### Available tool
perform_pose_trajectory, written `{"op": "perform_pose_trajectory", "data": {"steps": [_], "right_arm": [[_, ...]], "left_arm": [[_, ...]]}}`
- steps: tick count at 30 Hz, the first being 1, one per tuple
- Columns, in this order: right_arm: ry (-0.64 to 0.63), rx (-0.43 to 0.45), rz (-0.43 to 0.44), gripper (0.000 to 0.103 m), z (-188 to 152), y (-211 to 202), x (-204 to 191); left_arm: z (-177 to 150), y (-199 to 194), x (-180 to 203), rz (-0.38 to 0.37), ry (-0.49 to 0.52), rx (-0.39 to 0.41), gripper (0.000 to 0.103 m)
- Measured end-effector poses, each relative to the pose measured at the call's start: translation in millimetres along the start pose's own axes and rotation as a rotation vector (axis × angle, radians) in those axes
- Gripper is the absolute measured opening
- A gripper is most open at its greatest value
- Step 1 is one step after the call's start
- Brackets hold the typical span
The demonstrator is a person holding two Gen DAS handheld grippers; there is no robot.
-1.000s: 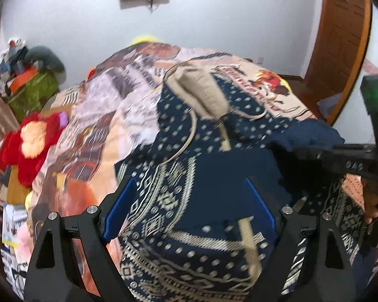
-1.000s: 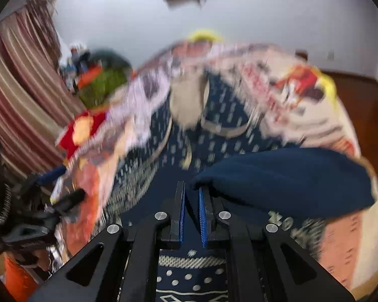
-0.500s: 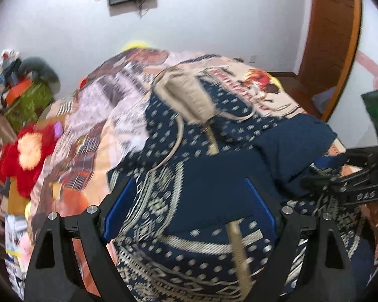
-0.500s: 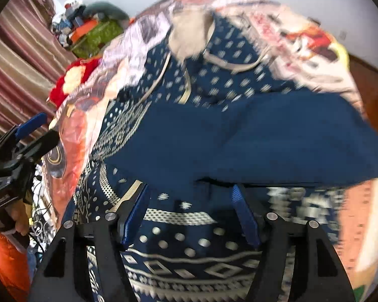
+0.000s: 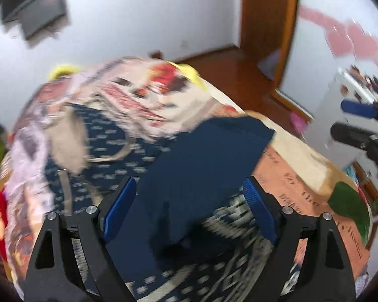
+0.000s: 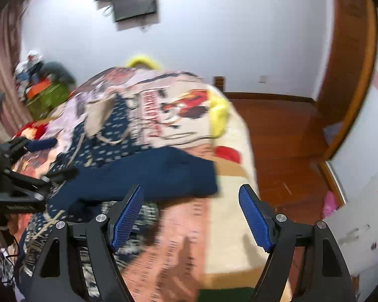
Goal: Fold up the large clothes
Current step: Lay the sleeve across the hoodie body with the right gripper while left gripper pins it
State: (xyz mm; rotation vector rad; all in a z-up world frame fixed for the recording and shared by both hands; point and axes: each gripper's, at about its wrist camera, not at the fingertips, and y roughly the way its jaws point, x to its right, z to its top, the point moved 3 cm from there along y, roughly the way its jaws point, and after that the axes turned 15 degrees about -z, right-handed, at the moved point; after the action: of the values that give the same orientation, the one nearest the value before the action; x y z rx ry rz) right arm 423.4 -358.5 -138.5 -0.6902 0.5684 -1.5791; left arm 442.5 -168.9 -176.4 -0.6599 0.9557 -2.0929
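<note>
The large knitted hooded garment is navy with small cream flecks, cream geometric bands near its hem and a beige hood lining; its folded-over sleeve is plain navy. The printed bedspread shows cream, red, orange and black cartoon figures. Both pairs of jaws carry ribbed blue pads on black frames.

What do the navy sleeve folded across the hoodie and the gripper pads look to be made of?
Sleeve: soft matte knit or fleece by its look; it drapes limp with no sheen, though blur hides the weave. Pads: blue, finely ribbed, probably rubber or moulded plastic.
</note>
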Motion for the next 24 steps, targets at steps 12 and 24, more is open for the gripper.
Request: {"op": "perform_pose_trajectory", "data": {"steps": [12, 24], "right_arm": [[0.089, -0.12, -0.028, 0.078, -39.7, 40.8, 45.8], [0.057, -0.124, 0.011, 0.078, -37.0, 46.5, 21.0]], "left_arm": [[23.9, 109.7, 57.4, 0.112, 0.209, -0.157, 0.049], [51.5, 19.8, 6.3, 0.074, 0.026, 0.073, 0.006]]}}
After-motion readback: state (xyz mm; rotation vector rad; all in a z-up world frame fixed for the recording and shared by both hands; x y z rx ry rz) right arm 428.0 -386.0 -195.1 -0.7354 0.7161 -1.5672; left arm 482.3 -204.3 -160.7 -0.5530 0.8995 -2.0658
